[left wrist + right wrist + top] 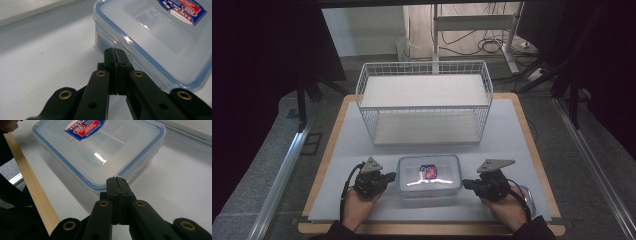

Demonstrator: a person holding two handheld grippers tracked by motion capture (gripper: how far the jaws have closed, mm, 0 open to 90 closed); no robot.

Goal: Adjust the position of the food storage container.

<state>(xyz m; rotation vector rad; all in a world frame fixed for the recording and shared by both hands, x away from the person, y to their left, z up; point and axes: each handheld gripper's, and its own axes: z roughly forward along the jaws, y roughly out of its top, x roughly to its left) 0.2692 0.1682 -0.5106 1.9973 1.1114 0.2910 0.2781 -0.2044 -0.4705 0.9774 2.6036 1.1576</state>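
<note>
Two closed jaws flank a lidded box

Two hand-held grippers sit on either side of a clear rectangular plastic food container with a blue-sealed lid and a red-and-blue label (429, 174), which rests on the white mat of the wooden-edged bench (512, 130), at the near middle. The left hand-held gripper (388, 178) lies just beside the container's left end, its black jaws pressed together with nothing between them; in the left gripper view the closed tips point at the side wall of the container (155, 37), just under the lid's rim, and whether they touch it cannot be told. The right hand-held gripper (466, 184) is just beside the container's right end, jaws likewise shut tight and empty; in the right gripper view the tips meet the near corner of the container (100, 147) at lid height. Each gripper carries a grey three-cornered plate on top, and a hand holds each from the near edge. Beyond the container, toward the far side of the bench, stands a white two-tier wire rack with white shelf boards (424, 100), well apart from both grippers.
</note>
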